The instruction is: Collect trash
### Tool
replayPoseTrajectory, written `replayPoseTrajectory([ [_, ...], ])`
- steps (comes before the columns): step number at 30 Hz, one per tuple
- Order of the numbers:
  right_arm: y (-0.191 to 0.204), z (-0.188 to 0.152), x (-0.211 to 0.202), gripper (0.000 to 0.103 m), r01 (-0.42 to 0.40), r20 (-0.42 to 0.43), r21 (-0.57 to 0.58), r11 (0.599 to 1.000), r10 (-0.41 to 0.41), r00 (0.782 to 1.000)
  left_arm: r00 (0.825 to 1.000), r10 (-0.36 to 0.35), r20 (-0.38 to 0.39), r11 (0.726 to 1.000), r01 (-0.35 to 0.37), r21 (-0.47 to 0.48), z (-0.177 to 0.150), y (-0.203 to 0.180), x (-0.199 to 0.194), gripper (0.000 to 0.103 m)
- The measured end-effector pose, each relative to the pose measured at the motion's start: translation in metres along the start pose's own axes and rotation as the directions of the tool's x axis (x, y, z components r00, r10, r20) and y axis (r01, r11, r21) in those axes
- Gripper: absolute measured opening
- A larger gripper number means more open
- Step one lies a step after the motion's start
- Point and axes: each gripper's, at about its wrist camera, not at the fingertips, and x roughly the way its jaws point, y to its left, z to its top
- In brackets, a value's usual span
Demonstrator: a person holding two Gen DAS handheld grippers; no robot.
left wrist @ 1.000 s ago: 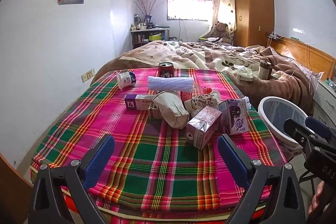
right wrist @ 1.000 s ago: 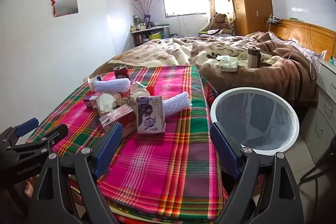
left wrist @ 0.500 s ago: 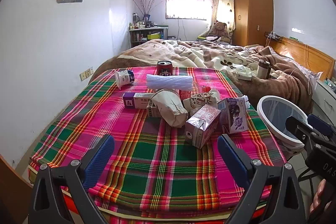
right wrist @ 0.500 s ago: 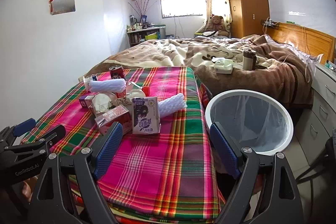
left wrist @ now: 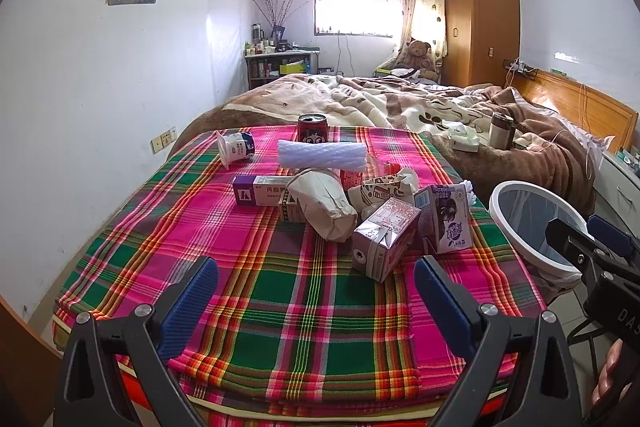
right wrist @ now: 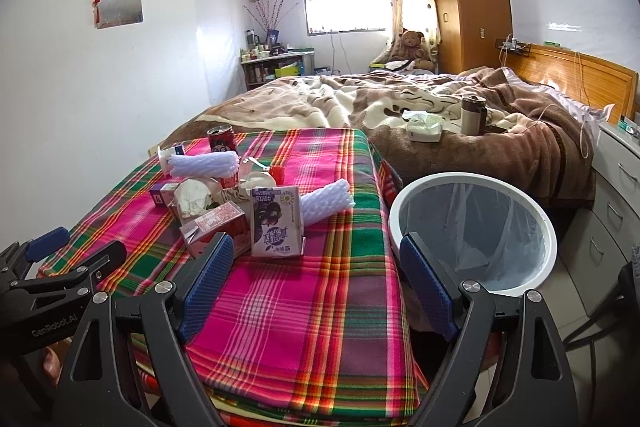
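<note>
Trash is heaped at the centre of the left wrist view on a plaid-covered desk (left wrist: 256, 291): a pink carton (left wrist: 386, 237), a purple carton (left wrist: 448, 221), a paper bundle (left wrist: 324, 205), a purple box (left wrist: 260, 190), a foam roll (left wrist: 322, 154), a red can (left wrist: 313, 127) and a tipped cup (left wrist: 236, 147). A white bin (right wrist: 472, 231), lined with a thin bag, is seen at centre right of the right wrist view, just beside the desk's edge and lower than its top.

Both the left gripper (left wrist: 316, 301) and the right gripper (right wrist: 316, 285) are held with fingers spread wide and nothing between them; neither is touching any trash, so no item appears to have been collected yet.

Several risks can be judged from this layout. The items are touching and leaning on each other, so if 1 is pulled out carelessly, its neighbours could be toppled or dragged off the cloth. The purple carton stands upright and could be knocked over by a finger arriving too low. The foam roll and the can could be sent rolling toward the bed if nudged. A soft carton might be crushed, and any leftover liquid spilled. A release made short of the bin's rim would drop trash on the floor.
</note>
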Motion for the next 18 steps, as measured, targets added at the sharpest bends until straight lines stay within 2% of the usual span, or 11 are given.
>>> replayPoseTrajectory([
  [18,0.0022,0.0014,-0.0006,0.087,0.01,0.006,-0.014,1.0,-0.01,1.0,1.0,-0.001,0.0,1.0,0.001,-0.002,-0.0007,0.0012,0.0034,0.1],
])
